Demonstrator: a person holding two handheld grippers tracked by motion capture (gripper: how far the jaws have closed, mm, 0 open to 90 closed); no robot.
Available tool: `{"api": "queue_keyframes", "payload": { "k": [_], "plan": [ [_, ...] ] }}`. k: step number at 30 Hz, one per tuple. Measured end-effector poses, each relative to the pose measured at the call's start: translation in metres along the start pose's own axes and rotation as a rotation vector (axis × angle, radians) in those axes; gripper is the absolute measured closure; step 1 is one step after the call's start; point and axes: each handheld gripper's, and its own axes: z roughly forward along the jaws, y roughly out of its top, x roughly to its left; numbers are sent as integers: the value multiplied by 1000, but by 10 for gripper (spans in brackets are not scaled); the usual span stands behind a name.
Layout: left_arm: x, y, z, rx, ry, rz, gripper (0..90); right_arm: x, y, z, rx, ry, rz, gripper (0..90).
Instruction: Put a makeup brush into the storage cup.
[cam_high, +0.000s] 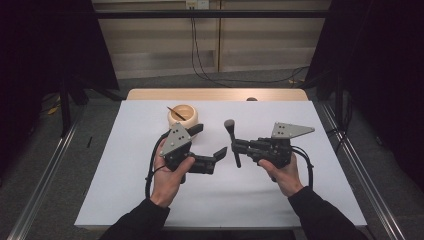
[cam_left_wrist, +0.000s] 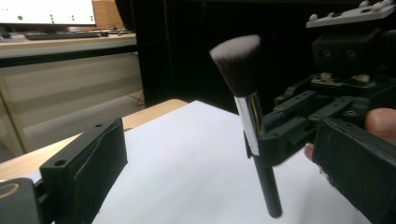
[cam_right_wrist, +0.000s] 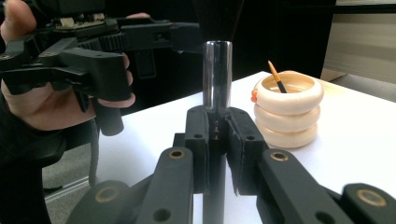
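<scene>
A makeup brush with a black handle, silver ferrule and dark bristles stands nearly upright over the white table. My right gripper is shut on its handle, and in the right gripper view my right gripper clamps just below the ferrule. My left gripper is open, just left of the brush, its jaws pointing towards it. In the left gripper view the brush stands between the wide-apart jaws of my left gripper, further out and touching neither.
A cream ribbed holder with a thin orange-tipped stick in it stands behind the left gripper. A white sheet covers the wooden table. Dark curtains and metal rails flank both sides.
</scene>
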Motion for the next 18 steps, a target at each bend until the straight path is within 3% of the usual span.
{"api": "queue_keyframes", "payload": {
  "k": [2, 3, 7, 9, 10, 12, 14, 18],
  "plan": [
    [-2, 2, 3, -3, -17, -11, 41, 1, -2, 2, 1, 1, 4, 801],
    [-4, 3, 3, 4, -5, -13, 45, 1, -3, 3, 1, 2, 10, 801],
    [-7, 7, 5, -3, -23, 13, 64, 2, -6, 7, 15, 13, 7, 801],
    [-9, 7, 6, -8, -12, 7, 100, 3, -6, 7, 12, 5, 3, 801],
    [-9, 7, 5, 16, -13, 14, 102, 3, -6, 7, 12, 3, 0, 801],
    [-11, 6, 7, 10, -6, 31, 115, 4, -5, 7, 6, 7, 4, 801],
    [-12, 5, 8, 15, -32, 30, 156, 5, -4, 6, 0, 5, 3, 801],
    [-14, 4, 9, 24, -17, 1, 241, 7, -5, 8, 4, 15, 0, 801]
  ]
}}
